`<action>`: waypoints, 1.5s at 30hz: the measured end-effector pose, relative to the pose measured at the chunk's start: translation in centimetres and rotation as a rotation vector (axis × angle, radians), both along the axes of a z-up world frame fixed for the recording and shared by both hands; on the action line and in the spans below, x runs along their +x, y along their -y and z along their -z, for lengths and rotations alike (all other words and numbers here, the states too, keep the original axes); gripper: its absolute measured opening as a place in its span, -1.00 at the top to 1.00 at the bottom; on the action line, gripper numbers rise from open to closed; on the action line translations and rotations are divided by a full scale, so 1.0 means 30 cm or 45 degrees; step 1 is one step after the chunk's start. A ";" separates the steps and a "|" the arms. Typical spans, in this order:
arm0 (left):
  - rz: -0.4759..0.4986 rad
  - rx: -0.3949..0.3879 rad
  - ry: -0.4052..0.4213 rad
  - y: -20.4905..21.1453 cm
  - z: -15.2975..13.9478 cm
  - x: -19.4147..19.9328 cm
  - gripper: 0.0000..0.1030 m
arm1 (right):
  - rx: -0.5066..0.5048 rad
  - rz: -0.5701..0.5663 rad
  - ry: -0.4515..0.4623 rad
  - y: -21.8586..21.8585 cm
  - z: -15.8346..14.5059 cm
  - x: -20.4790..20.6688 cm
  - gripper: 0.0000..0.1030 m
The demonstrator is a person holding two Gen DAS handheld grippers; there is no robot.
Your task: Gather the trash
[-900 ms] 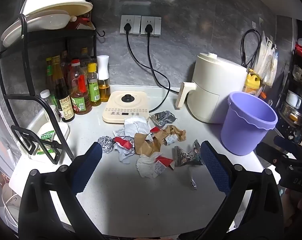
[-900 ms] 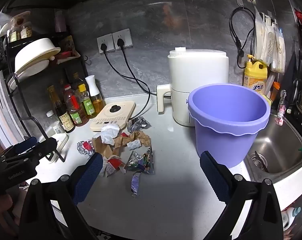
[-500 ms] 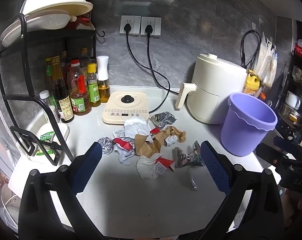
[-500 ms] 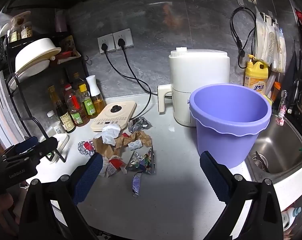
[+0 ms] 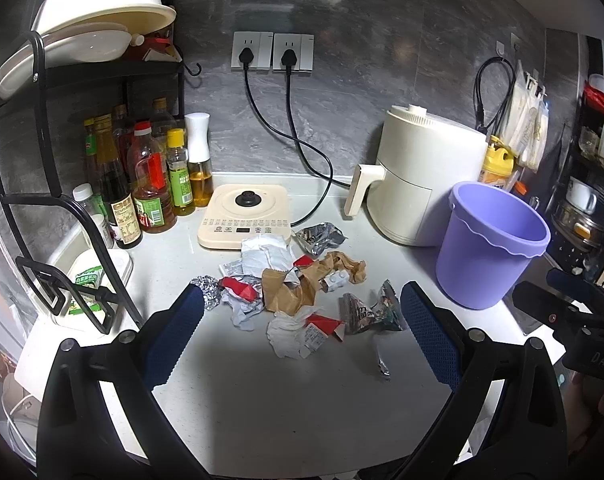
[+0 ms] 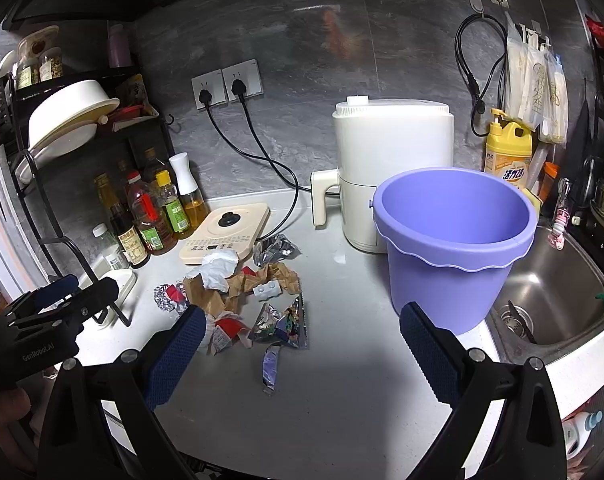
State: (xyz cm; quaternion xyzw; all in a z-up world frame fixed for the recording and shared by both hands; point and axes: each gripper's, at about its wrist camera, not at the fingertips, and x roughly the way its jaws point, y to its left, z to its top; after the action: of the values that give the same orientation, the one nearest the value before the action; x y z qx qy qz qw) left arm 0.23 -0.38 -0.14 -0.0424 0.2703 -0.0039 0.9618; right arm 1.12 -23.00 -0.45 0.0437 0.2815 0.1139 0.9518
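Observation:
A pile of trash lies on the white counter: crumpled brown paper (image 5: 302,286) (image 6: 237,284), white paper wads (image 5: 289,336) (image 6: 219,266), foil wrappers (image 5: 368,310) (image 6: 283,320), red-and-white scraps (image 5: 324,324) and a small foil strip (image 5: 382,362) (image 6: 269,364). An empty purple bucket (image 5: 490,240) (image 6: 454,240) stands to the right of the pile. My left gripper (image 5: 302,344) is open and empty, hovering just before the pile. My right gripper (image 6: 299,356) is open and empty, above the counter between pile and bucket.
A cream induction hob (image 5: 243,216) and a white air fryer (image 5: 422,176) stand behind the pile, with cords to wall sockets. Sauce bottles (image 5: 149,184) and a black dish rack (image 5: 61,200) are at the left. A steel sink (image 6: 550,300) lies right of the bucket.
Both grippers have drifted only slightly; the view has shifted a touch. The trash and bucket have not moved.

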 end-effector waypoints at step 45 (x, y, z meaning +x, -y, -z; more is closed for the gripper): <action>0.001 -0.008 -0.018 0.009 0.021 0.001 -0.88 | 0.007 0.014 -0.016 0.046 0.007 -0.012 -0.85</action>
State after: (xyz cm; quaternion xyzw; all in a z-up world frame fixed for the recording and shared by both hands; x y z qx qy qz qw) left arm 0.25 -0.64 -0.78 -0.0452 0.2771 -0.0047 0.9598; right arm 0.75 -24.39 -0.67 0.0486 0.2869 0.1092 0.9505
